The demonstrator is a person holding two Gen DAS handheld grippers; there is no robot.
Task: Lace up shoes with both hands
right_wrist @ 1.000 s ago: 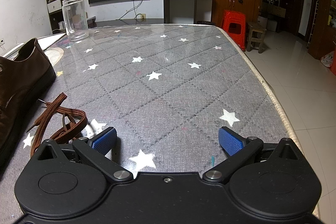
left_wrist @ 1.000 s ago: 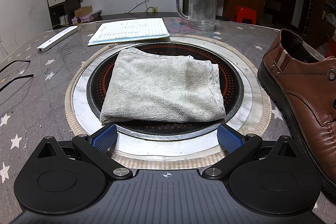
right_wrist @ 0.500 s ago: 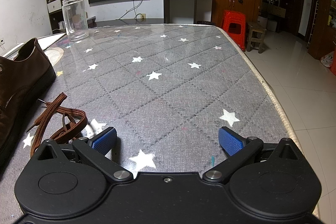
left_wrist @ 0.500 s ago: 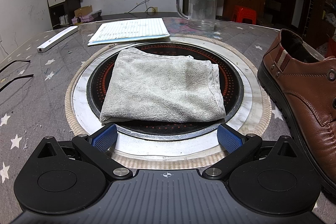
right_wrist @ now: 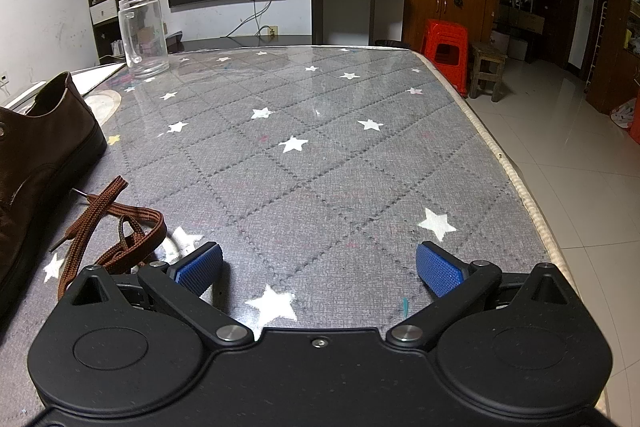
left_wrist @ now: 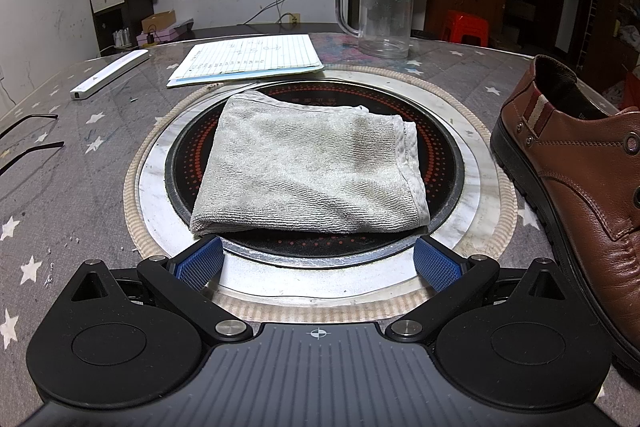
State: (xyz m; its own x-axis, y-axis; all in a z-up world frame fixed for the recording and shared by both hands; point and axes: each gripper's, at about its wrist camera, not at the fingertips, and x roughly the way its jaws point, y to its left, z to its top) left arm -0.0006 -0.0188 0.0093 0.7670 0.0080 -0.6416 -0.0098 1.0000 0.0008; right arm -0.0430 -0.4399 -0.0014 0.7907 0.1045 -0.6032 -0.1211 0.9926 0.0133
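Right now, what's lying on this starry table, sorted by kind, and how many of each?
Shoe: 1
Shoelace: 1
Towel: 1
Clear mug: 1
Lined paper pad: 1
White stick-shaped device: 1
Pair of glasses, only partly in view: 1
Total: 7

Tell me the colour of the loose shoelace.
Brown shoelace, clearest in the right wrist view.
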